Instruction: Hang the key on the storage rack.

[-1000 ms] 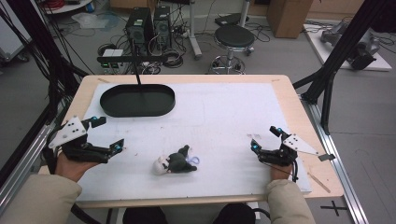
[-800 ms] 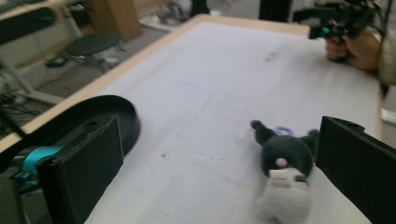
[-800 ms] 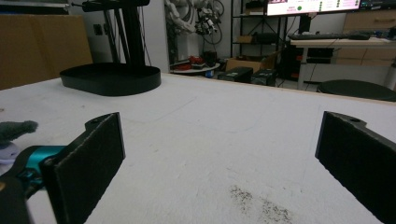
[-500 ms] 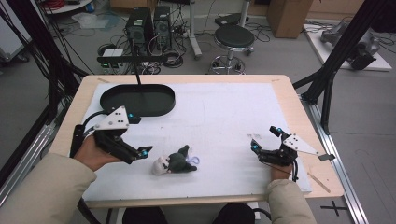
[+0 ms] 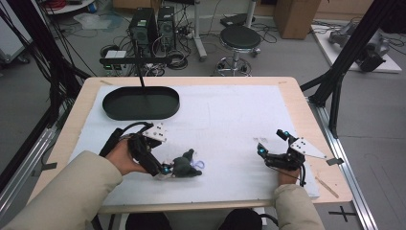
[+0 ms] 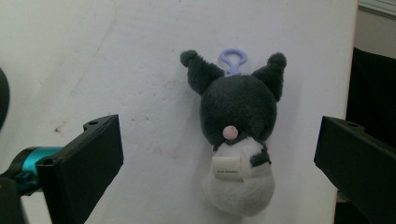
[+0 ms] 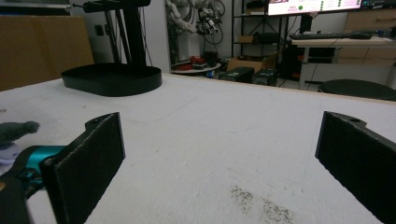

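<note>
Hovering low over the near-left part of the white table cover (image 5: 230, 120), the left gripper (image 5: 163, 168) points down at a small plush toy (image 6: 238, 140), its jaws spread wide to either side of it and touching nothing. The toy lies flat with its dark head, ears and lilac clip (image 6: 233, 59) away from the camera and its white body nearest, so the jaws look lined up to close across it. The right gripper (image 5: 273, 146) rests well apart at the near-right, jaws likewise apart and empty, probably waiting. A black oval tray (image 5: 141, 102) sits at the far left, a likely destination.
</note>
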Available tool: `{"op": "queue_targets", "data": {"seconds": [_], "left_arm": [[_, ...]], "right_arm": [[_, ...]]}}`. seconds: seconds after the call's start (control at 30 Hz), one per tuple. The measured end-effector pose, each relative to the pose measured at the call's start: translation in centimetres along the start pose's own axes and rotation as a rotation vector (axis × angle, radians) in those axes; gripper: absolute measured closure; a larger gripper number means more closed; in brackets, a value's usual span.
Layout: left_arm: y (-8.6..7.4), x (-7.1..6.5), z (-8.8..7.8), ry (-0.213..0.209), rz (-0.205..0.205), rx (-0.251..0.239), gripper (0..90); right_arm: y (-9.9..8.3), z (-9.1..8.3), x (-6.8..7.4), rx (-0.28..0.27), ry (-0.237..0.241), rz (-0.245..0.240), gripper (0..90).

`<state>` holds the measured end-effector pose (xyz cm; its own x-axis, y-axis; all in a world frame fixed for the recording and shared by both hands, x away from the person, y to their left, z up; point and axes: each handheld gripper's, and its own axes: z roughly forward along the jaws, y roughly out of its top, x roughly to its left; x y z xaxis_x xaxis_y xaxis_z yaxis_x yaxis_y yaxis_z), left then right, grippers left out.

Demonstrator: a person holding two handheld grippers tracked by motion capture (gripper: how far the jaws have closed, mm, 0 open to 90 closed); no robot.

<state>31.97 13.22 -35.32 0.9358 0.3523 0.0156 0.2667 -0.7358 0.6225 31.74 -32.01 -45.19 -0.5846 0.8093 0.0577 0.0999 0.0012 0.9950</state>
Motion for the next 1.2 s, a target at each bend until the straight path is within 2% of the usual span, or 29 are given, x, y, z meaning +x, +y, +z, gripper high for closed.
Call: {"op": "queue_targets", "data": {"seconds": [0.1,0.17,0.4,0.57,0.6,0.73,0.8,0.87,0.9,1.1,1.17,1.2], "left_arm": [[0.0,0.0,0.7,-0.019,-0.011,0.036,1.7],[0.0,0.0,1.2,-0.027,-0.002,0.062,1.7],[-0.8,-0.5,3.6,-0.055,0.009,0.192,1.8],[-1.1,-0.7,4.4,-0.058,0.019,0.228,4.1],[-1.1,-0.8,4.7,-0.057,0.024,0.246,5.9],[-1.2,-1.0,5.0,-0.060,0.035,0.262,15.0],[-1.1,-1.0,5.0,-0.071,0.045,0.266,26.5],[-1.2,-1.0,4.7,-0.091,0.056,0.263,46.0],[-1.2,-1.0,4.7,-0.091,0.056,0.263,49.3],[-1.3,-1.2,4.6,-0.075,0.047,0.252,54.5],[-1.3,-1.1,4.6,-0.077,0.028,0.254,55.7],[-1.3,-1.1,4.6,-0.088,0.005,0.254,56.3]], "right_arm": [[0.0,0.0,0.0,0.001,-0.002,0.005,0.5],[0.0,0.0,0.0,0.001,-0.002,0.006,0.5],[0.0,0.0,0.0,0.002,-0.002,0.006,0.5],[0.0,0.0,0.0,0.000,-0.003,0.006,0.5],[0.0,0.0,0.0,0.001,-0.003,0.005,0.5],[0.0,0.0,0.0,0.001,-0.003,0.006,0.5],[0.0,0.0,0.0,0.000,-0.004,0.006,0.5],[0.0,0.0,0.0,0.000,-0.003,0.007,0.5],[0.0,0.0,0.0,0.000,-0.003,0.007,0.5],[0.0,0.0,0.0,0.000,-0.002,0.007,0.5],[0.0,0.0,0.0,-0.001,-0.003,0.007,0.5],[0.0,0.0,0.0,0.000,-0.004,0.007,0.5]]}}
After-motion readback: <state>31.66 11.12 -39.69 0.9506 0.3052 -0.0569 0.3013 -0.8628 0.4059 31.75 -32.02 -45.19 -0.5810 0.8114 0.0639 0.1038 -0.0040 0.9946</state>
